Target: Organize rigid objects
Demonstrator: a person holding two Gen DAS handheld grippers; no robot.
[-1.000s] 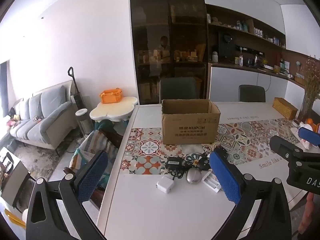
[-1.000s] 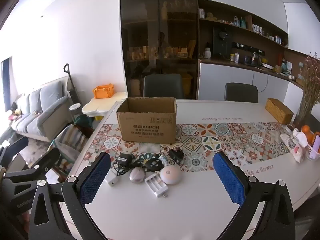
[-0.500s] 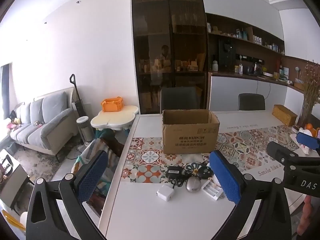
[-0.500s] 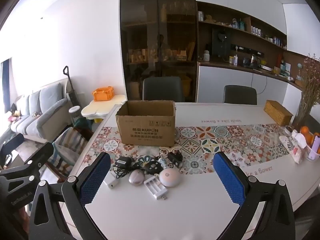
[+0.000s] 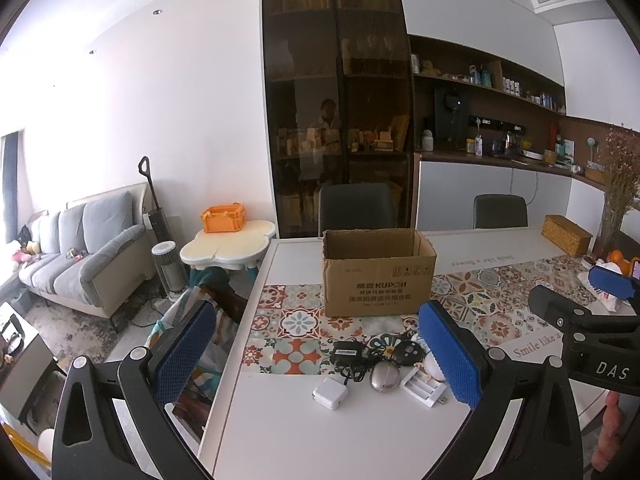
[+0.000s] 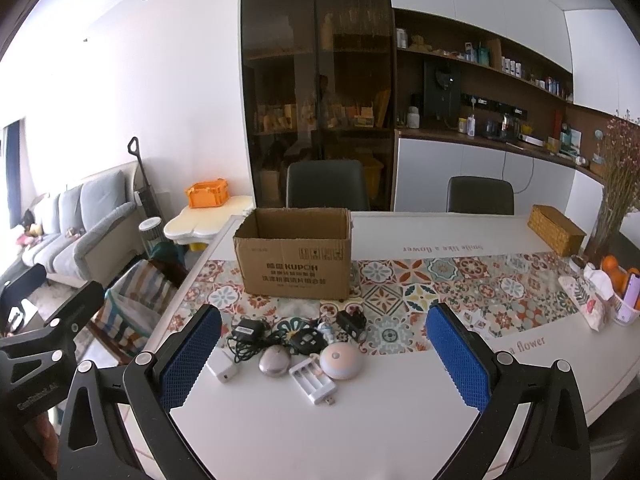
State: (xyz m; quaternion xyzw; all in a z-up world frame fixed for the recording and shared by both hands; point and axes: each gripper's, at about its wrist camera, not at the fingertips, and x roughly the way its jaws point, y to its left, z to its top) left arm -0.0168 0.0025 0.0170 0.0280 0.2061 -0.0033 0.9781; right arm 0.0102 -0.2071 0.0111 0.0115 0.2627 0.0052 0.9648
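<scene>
Claws (image 5: 320,354) (image 6: 324,354) wide apart, empty.

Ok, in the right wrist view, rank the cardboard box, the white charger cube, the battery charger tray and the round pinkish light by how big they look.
1. Cardboard box, by far.
2. Battery charger tray and round pinkish light: too alike to rank.
3. White charger cube, partly hidden by a finger.

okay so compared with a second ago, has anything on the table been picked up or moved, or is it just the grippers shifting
Only the grippers shifted: both views tilted up a little and drew slightly back. The left gripper and right gripper remain open and empty. Nothing was picked up or released. The cardboard box, white charger, battery holder and round light lie where they were.
</scene>
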